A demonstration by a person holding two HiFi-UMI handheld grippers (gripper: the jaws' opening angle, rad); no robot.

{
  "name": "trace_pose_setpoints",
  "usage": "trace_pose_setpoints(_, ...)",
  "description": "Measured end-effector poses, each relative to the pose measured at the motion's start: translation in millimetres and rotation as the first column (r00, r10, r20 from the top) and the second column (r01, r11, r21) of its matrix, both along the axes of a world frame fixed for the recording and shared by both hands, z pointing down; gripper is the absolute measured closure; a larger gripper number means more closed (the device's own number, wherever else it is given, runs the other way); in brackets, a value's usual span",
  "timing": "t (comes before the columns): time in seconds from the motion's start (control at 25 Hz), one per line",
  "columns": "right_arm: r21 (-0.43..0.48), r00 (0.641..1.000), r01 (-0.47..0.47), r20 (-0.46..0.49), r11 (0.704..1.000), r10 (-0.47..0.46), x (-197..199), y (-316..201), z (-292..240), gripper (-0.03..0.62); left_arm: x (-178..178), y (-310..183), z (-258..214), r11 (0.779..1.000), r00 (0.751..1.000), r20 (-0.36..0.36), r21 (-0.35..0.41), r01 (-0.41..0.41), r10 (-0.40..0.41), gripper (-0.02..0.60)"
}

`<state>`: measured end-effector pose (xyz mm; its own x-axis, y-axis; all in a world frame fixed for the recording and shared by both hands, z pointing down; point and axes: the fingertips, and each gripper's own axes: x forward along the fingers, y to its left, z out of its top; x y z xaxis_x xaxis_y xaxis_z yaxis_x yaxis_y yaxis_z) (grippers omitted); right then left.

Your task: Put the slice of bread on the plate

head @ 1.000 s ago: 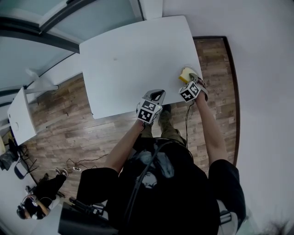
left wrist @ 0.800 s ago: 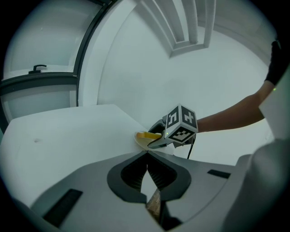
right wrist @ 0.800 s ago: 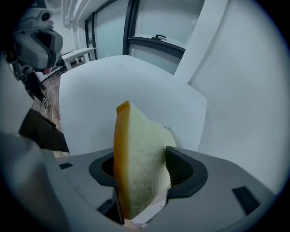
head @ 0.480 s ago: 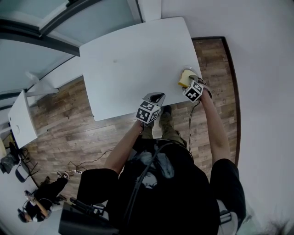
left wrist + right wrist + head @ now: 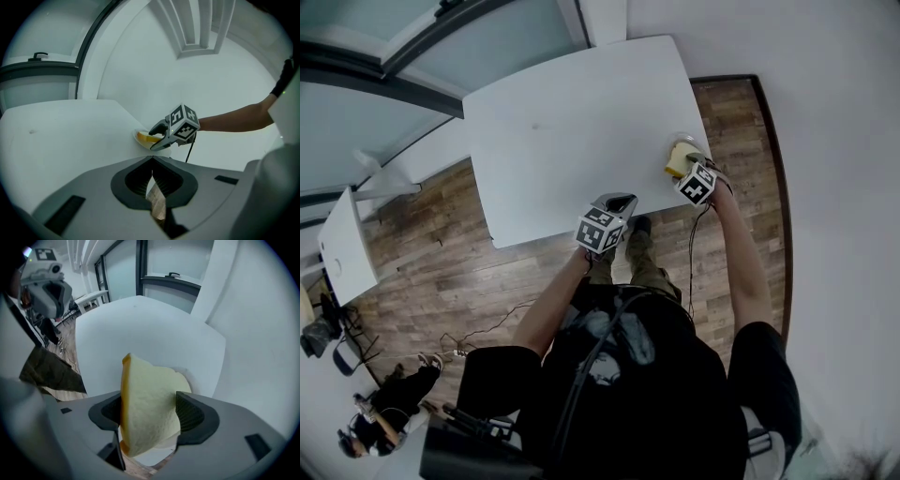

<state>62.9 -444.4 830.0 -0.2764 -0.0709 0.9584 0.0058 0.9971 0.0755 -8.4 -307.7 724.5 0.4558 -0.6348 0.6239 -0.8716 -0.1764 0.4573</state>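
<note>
At the near edge of the table (image 5: 572,112), about its middle, your left gripper (image 5: 616,200) hangs idle. Its jaws are closed tip to tip with nothing between them, only a sliver of floor (image 5: 441,272) showing through the gap behind the tips. It looks parked there to stay out of the way, since one hand is enough for this job, and it is angled toward the right corner so its camera watches the other hand.

To the right, at the near right corner of the table, sits the plate (image 5: 135,136), and your right gripper (image 5: 689,164) points steeply down over it. Its jaws have just been opening and now stand wide apart with the bread (image 5: 150,408) between them. The slice stands on edge, its crust against the left pad and its far side just at the right pad. I judge the pads are slack on it, not squeezing. The slice's lower end is over the plate, so the placing looks all but done. What is left is to lift clear without dragging the slice, which may tip flat once the jaws leave.

The views divide the work. The head view shows both grippers well apart and the bread as a small yellow patch at the corner, but not the jaws. The left gripper view gives the side look: the plate's rim, the yellow slice low in it, and the right gripper's fingers astride it. Only the right gripper view shows how the slice stands between the pads.
</note>
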Motion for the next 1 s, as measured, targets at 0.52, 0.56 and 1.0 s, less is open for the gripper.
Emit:
trace_pose_setpoints(0.52,-0.019,0.993,-0.047,0.105,0.999,0.049,13,10,-15,0.181,1,-2,-6,1.0,1.0,-0.013,0.014,-0.003,0.003,0.575)
trace_pose_setpoints(0.56,-0.016,0.988,-0.073,0.139,0.997,0.075,14,11,-24,0.182,-1,-3,-9,1.0,1.0,-0.015,0.024,0.005,-0.005,0.575)
trace_pose_setpoints(1.0,0.011,0.623,-0.633,0.602,0.774,0.5,60,21,-186,0.586,8,-34,-82,0.975,1.0,0.016,0.222,-0.026,0.023,0.575)
